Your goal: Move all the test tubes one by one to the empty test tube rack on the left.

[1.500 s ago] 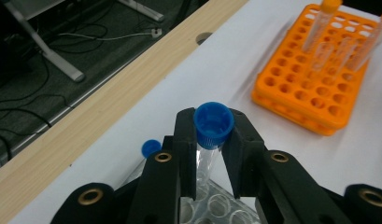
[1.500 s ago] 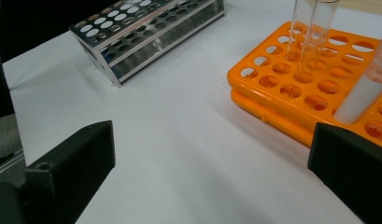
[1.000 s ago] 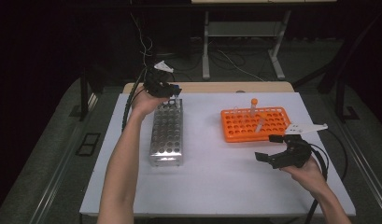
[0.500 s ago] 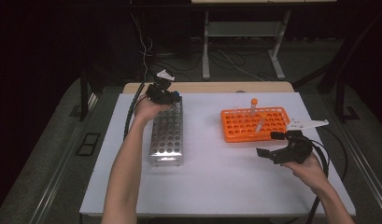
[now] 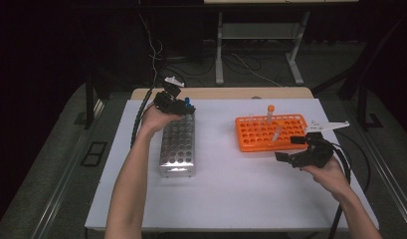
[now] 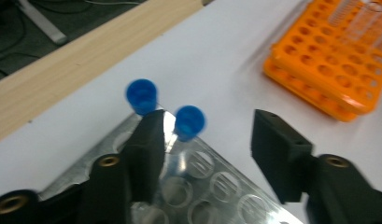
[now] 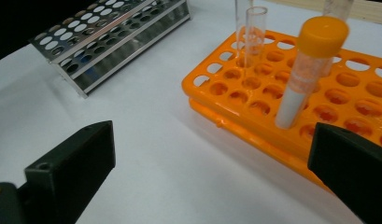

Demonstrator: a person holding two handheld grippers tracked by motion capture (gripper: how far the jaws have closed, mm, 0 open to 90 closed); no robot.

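My left gripper [image 5: 182, 106] hangs over the far end of the metal tube rack [image 5: 177, 144]. Its jaws have just been opening and stand apart in the left gripper view [image 6: 207, 135]. Two blue-capped tubes stand in the rack's [image 6: 202, 186] far holes. The nearer tube [image 6: 189, 122] is between the jaws, close to the left one, and the other tube [image 6: 142, 95] is just beyond it. My right gripper [image 5: 289, 148] is open and holds nothing. It hovers low over the table in front of the orange rack [image 5: 270, 132], jaws wide in its own view [image 7: 212, 154].
The orange rack [image 7: 254, 102] holds an orange-capped tube [image 7: 310, 70] and a clear uncapped tube [image 7: 254, 42]. The metal rack [image 7: 109, 37] lies beyond it to the left in the right gripper view. A wooden strip [image 5: 221, 93] runs along the white table's [image 5: 231, 189] far edge.
The left hand has sunk slightly onto the far end of the metal rack. The right hand has stayed where it was.
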